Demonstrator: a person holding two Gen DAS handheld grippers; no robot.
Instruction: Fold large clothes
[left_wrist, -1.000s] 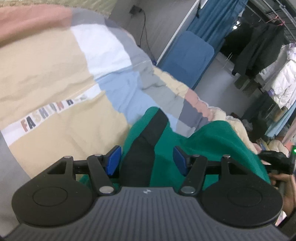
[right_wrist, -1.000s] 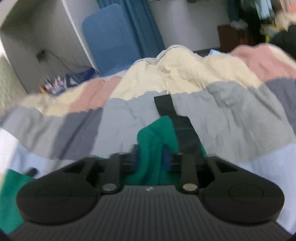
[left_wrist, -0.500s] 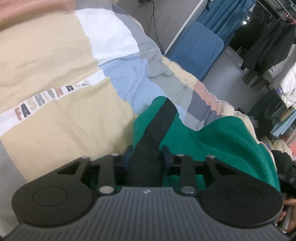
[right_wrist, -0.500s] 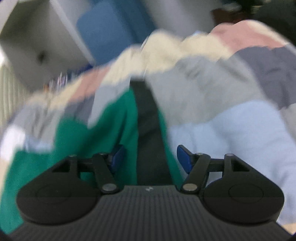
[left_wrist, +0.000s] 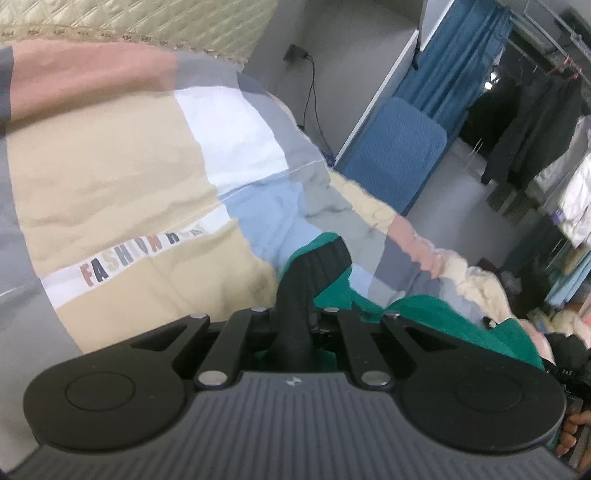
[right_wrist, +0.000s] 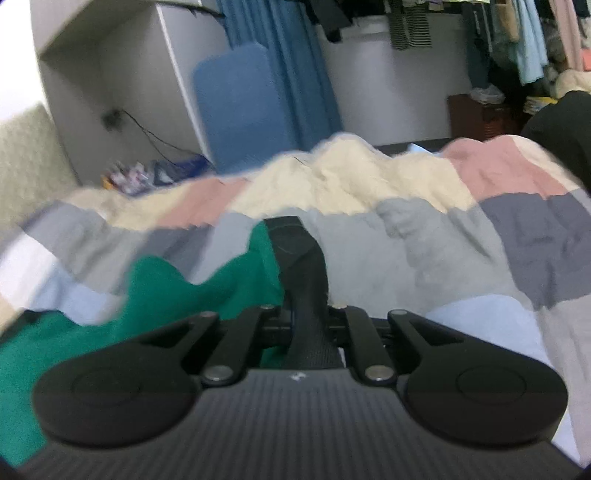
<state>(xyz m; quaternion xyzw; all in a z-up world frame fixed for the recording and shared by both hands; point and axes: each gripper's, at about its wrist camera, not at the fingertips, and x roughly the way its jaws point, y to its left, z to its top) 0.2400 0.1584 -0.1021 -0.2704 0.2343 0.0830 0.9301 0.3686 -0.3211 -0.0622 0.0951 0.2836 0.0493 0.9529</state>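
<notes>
On the patchwork quilt (left_wrist: 110, 177), the green garment (left_wrist: 443, 317) is spanned between the 2 grippers, its black ribbed band (left_wrist: 306, 280) being clamped by the closed left gripper (left_wrist: 295, 325) and, further right, its other black band (right_wrist: 299, 258) by the closed right gripper (right_wrist: 306, 317)

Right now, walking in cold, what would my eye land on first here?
The green garment with black ribbed bands, spread on a patchwork bedcover lettered FASHION. Each handheld gripper is clamped on a black band: the left gripper and the right gripper. Behind, a blue curtain hangs by the wall, and dark coats hang at the far right of the left view.
</notes>
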